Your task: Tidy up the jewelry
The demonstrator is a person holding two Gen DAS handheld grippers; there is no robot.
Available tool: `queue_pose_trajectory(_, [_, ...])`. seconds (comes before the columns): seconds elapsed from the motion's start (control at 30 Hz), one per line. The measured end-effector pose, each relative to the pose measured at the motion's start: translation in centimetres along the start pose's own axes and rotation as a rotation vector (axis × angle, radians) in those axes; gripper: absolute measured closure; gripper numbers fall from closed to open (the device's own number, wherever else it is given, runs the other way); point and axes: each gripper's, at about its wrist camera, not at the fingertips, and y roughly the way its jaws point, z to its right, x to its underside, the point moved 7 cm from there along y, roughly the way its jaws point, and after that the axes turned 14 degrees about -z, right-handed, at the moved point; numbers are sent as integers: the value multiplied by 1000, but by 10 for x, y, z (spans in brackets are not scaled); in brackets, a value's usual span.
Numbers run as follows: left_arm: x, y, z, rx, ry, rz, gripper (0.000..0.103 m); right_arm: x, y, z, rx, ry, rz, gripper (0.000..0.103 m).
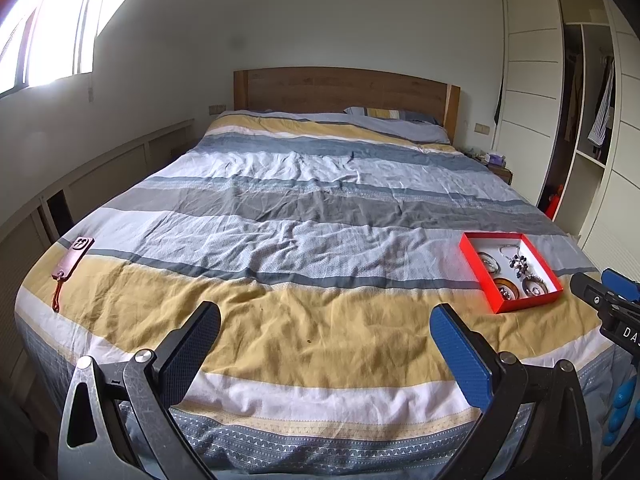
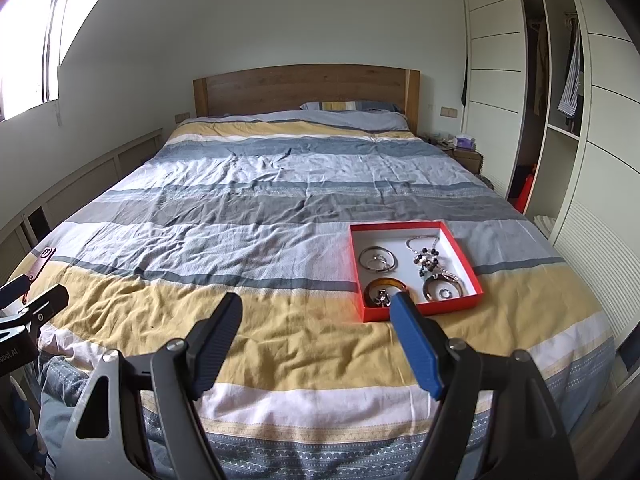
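Both the left gripper point(image 1: 326, 326) and right gripper point(image 2: 316, 314) hang wide apart and empty at the bottom of their frames. All visible jewelry point(image 2: 430, 260) lies grouped inside the red box point(image 2: 460, 246), right of centre: sorted already, or awaiting sorting.

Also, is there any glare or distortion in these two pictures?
Left wrist view: the window is blown out white, and fisheye bends the wardrobe lines. Right wrist view: window glare again, the bed edges bulge, and the red box stays sharp.
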Motion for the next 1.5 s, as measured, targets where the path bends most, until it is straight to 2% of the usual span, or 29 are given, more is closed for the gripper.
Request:
queue_pose_trajectory(0.6, [1, 3, 0, 0, 5, -3, 1, -1, 1, 0, 0, 1, -2, 28])
queue_pose_trajectory(0.87, [3, 5, -2, -6, 5, -5, 1, 11, 6, 3, 2, 13, -11, 28])
queue_pose_trajectory(1.5, [9, 19, -12, -17, 7, -28, 1, 16, 22, 6, 7, 6, -65, 28])
